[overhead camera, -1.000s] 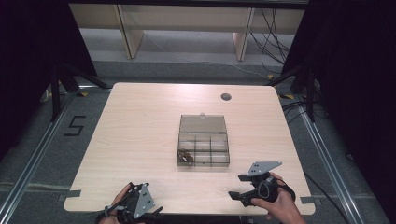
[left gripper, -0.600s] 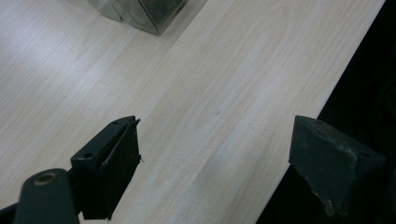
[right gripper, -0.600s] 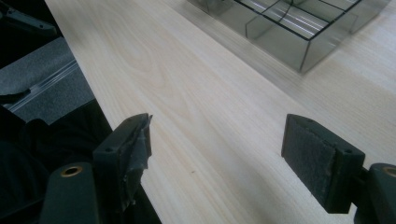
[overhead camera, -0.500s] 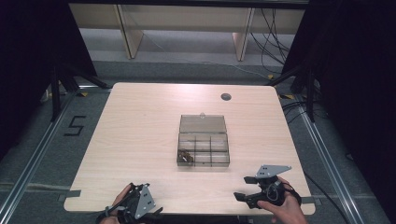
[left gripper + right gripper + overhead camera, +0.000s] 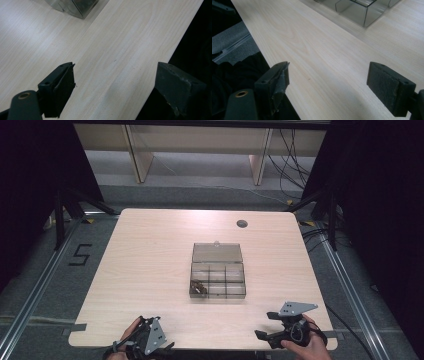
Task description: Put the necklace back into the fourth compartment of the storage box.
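Observation:
A clear plastic compartment box lies in the middle of the wooden table, its lid folded back flat. Small dark parts sit in its near-left compartment. My left gripper rests at the table's near-left edge, open, with bare wood between its jaws; a corner of the box shows far ahead. My right gripper is held at the near-right edge, pointing left. Its jaws have just been opening and stand wide with nothing between them. The box lies beyond them.
A round dark cable hole sits at the table's far right. The near edge of the table runs just under both grippers. Floor rails flank the table, and wooden shelving stands behind it.
My right gripper has drifted toward the table's near edge and slightly right, and its jaws stand wider. The left gripper and the box have stayed put.

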`<state>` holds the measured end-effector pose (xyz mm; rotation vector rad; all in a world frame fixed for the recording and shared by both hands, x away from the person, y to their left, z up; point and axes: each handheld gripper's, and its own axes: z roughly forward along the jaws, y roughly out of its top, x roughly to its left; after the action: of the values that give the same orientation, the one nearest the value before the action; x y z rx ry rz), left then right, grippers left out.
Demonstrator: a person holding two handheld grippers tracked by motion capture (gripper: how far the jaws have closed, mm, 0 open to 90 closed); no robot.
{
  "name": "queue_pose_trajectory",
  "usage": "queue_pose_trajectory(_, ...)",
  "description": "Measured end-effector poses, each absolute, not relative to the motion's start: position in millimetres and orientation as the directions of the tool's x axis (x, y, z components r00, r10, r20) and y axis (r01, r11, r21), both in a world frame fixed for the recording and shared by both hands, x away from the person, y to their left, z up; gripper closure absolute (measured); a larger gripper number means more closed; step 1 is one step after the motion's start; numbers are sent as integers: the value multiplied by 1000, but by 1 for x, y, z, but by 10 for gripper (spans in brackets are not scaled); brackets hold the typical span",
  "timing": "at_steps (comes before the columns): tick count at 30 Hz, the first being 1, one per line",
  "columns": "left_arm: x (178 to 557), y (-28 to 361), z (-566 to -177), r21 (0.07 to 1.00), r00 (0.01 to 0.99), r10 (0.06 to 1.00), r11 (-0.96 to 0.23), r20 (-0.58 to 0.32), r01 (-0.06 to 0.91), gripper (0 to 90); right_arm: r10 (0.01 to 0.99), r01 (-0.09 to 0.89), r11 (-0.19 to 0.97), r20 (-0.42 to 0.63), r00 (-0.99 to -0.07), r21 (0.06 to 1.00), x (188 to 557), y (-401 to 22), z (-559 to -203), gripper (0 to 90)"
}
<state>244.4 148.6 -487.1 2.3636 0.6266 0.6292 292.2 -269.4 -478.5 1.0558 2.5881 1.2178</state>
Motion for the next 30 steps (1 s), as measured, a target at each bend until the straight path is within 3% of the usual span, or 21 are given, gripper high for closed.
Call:
queue_pose_trajectory(14, 245, 148, -488, 650, 776, 564, -708, 284, 277, 157, 654, 536, 489, 118, -747, 688, 280, -267, -484, 191)
queue_pose_trajectory(30, 245, 150, -487, 654, 774, 567, -704, 283, 276, 157, 666, 538, 488, 105, -739, 688, 267, -266, -486, 183)
